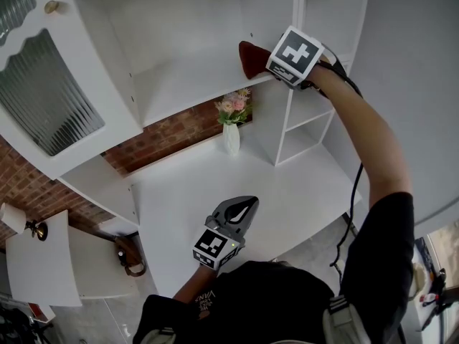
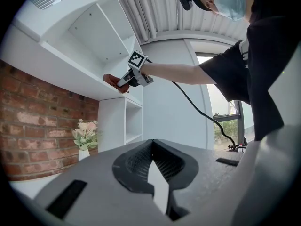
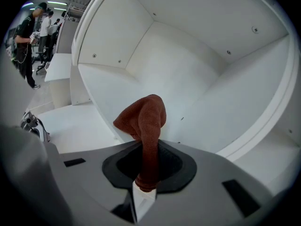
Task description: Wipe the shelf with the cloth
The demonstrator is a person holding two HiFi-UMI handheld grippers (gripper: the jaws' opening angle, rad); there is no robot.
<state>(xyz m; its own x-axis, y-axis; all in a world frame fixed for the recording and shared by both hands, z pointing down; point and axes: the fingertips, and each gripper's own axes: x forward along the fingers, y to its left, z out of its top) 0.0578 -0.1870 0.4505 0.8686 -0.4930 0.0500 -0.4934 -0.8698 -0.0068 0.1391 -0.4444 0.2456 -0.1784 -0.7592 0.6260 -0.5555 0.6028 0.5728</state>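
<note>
At 1 o'clock, the rust-red cloth [image 1: 251, 57] sits bunched at the front edge of the shelf [image 1: 186, 81], pinched by a thin fold in the right gripper [image 1: 267, 67]. A hard sweep could tug it free, and the left gripper [image 1: 244, 205], clenched empty at 6 o'clock, is too low to catch it.

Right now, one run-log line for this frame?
right gripper: shut on cloth | cloth: at shelf, right end in head view | left gripper: shut, empty, low over counter
</note>
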